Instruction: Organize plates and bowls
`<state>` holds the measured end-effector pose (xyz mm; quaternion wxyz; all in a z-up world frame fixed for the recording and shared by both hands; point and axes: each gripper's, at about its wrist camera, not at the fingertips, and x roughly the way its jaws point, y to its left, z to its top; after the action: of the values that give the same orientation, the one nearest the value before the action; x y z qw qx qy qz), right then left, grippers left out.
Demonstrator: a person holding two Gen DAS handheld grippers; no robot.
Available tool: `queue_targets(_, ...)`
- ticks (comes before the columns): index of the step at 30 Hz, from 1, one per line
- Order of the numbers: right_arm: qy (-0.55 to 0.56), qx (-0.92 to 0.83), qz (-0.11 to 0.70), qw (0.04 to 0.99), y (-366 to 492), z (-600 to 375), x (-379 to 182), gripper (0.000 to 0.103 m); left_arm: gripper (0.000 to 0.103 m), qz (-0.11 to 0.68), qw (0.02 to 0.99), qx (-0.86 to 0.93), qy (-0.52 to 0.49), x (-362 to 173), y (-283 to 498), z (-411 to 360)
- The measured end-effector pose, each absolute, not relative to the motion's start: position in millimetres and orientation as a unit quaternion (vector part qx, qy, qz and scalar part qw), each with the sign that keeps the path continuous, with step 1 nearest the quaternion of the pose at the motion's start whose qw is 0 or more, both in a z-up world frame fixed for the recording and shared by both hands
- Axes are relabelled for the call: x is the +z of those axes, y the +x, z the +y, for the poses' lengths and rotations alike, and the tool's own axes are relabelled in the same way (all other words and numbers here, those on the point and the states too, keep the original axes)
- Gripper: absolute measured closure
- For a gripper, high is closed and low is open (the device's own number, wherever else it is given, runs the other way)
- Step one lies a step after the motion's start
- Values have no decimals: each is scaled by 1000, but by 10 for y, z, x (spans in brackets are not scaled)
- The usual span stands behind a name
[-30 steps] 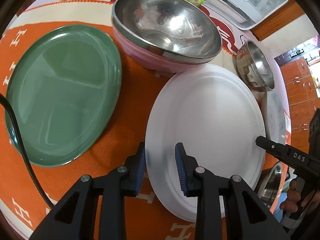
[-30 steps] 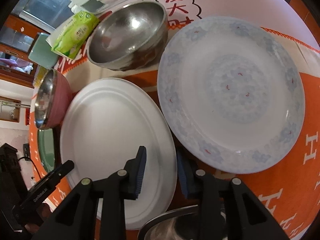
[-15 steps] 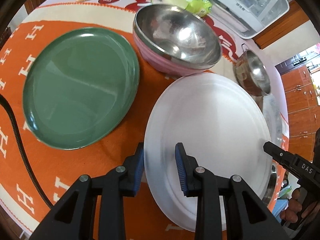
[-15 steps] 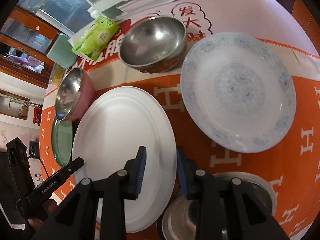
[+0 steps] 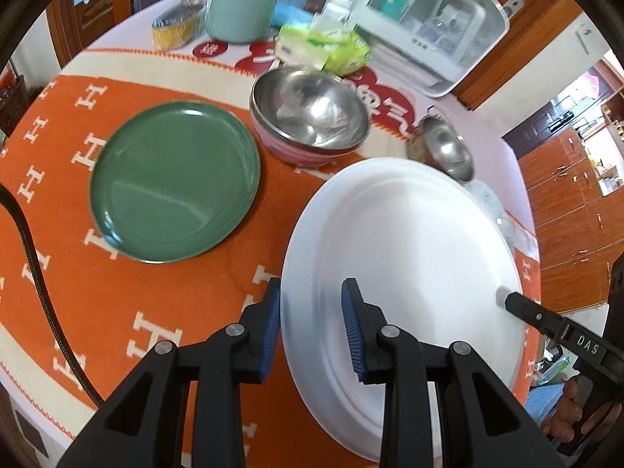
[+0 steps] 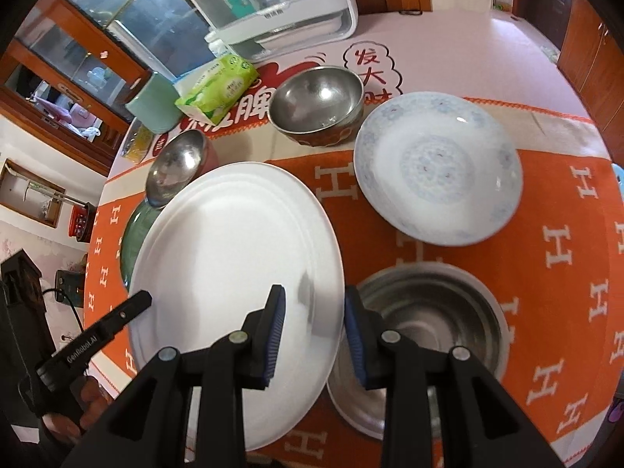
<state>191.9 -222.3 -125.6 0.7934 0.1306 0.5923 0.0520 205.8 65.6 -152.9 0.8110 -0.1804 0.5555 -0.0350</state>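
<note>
the white plate (image 5: 405,257) hangs clear above the table, gripped on opposite edges: the left gripper (image 5: 311,331) has its blue pads closed down on the near-left rim, and the right gripper (image 6: 314,333) is pinched the same way on the plate's right rim, each holding only that thin lip between nearly closed jaws. beneath it lies the orange cloth (image 5: 163,296) patterned with white h letters. on the cloth rest a green plate (image 5: 171,183), a pink bowl with a steel lining (image 5: 308,117), a smaller steel bowl (image 6: 318,105) with a dark patterned outside, a blue-patterned white plate (image 6: 438,167) and, just under the right gripper, a wide steel bowl (image 6: 429,331).

further back the cloth gives way to a pale cover with red characters (image 6: 372,70), a green tissue pack (image 6: 218,87), a mint-green jar (image 5: 243,7) and a white lidded box (image 5: 433,27) with bottles inside. wooden cabinets (image 5: 565,202) line the room.

the white plate hides most of the green plate in the right wrist view and part of the blue-patterned one in the left. the far things are motion-blurred, and fingers (image 5: 569,417) of a hand show only at the frame edge.
</note>
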Motion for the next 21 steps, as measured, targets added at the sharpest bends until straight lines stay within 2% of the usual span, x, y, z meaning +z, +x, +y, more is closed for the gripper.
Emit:
queue_targets(11,133,66,561,814,1207,-2223,-940,73,74,490,853,-43,-176,-918,1375,586)
queue_targets(21,128,77,546,824,663,-2192,-861,73,70,444,883,-60,-136,-651,755,523)
